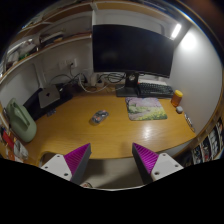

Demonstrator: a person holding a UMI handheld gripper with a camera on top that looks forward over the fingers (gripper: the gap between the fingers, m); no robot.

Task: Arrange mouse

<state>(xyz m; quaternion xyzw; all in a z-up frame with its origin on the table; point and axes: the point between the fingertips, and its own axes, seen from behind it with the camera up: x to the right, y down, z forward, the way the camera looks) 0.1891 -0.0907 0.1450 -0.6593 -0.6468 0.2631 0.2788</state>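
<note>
A small grey mouse (pixel 100 116) lies on the wooden desk (pixel 80 130), left of a picture-printed mouse mat (pixel 146 109). My gripper (pixel 112 160) hovers above the desk's near edge, well short of the mouse, with its fingers wide apart and nothing between them. The magenta pads (pixel 75 157) face each other across an empty gap.
A large dark monitor (pixel 131 48) stands at the back with a keyboard (pixel 154 87) under it. An orange bottle (pixel 177 98) sits at the right. A green bag (pixel 21 120) rests at the desk's left end, and shelves (pixel 45 45) line the left wall.
</note>
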